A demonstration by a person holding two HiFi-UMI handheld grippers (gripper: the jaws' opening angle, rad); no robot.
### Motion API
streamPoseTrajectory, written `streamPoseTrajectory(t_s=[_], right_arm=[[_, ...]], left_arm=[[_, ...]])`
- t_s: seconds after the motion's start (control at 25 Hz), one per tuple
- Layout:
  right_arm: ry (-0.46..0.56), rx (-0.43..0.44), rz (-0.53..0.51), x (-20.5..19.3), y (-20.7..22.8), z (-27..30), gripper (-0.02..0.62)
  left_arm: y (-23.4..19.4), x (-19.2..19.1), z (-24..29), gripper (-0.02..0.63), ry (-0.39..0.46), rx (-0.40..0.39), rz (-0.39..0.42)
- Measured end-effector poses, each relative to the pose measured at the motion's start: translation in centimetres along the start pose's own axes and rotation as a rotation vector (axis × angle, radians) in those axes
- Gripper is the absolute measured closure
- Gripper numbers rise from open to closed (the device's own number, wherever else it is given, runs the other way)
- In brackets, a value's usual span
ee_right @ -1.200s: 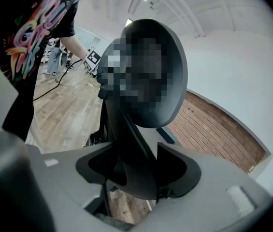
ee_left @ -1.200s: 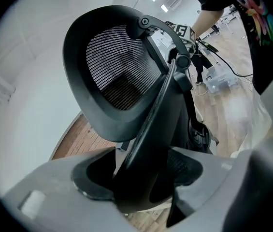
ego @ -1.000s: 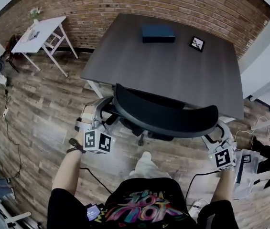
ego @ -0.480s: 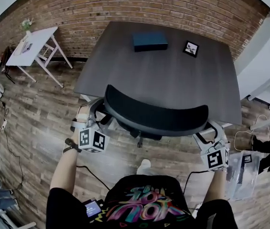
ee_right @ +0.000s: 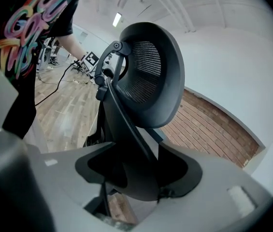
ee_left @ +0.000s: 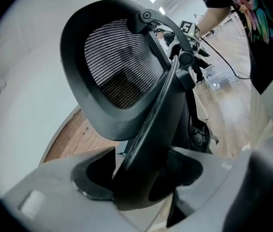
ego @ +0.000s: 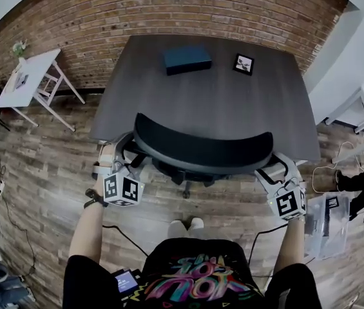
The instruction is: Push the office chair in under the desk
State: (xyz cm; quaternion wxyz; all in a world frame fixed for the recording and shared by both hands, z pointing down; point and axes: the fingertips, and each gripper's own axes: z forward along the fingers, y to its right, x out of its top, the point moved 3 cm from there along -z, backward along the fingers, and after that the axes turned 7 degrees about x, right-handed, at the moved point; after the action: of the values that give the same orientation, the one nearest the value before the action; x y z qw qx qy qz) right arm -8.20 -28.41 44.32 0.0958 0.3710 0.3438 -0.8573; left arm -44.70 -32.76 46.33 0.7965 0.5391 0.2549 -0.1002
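The office chair [ego: 202, 152] stands with its curved black backrest against the near edge of the dark bench [ego: 233, 105]. The left gripper [ee_left: 141, 178] and the right gripper [ee_right: 136, 175] each have their jaws clamped on the backrest's frame, one at either end. Farther back on the bench lie a dark box [ego: 187, 59] and a small framed card [ego: 243, 64].

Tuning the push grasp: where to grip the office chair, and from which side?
The chair backrest's two side edges, from behind. Its rim is thin enough to clamp, and a hold at each end should push it straight to the desk. The left gripper and right gripper are shut there.
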Motion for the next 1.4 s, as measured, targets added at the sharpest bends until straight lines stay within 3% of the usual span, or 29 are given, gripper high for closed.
streamPoseTrajectory(t_s=[0.64,1.04,1.28,1.4], right_arm=[[0.005,-0.001,0.069,-0.2,0.3,0.3,0.307],[-0.044,-0.031,0.112,-0.2,0.2,-0.4,0.295],[0.044,-0.137,0.183,1.4,0.5,-2.8,0.307],[0.078,-0.191,0.202,2.2,0.5,-3.7,0.314]], left_arm=[[0.1,0.3,-0.1,0.305,0.040,0.004,-0.002],[0.0,0.0,-1.3,0.305,0.028,-0.011,-0.032],[-0.4,0.1,-3.1,0.307,0.027,0.019,-0.135],[-0.6,1.0,-4.2,0.323,0.055,0.045,-0.238]])
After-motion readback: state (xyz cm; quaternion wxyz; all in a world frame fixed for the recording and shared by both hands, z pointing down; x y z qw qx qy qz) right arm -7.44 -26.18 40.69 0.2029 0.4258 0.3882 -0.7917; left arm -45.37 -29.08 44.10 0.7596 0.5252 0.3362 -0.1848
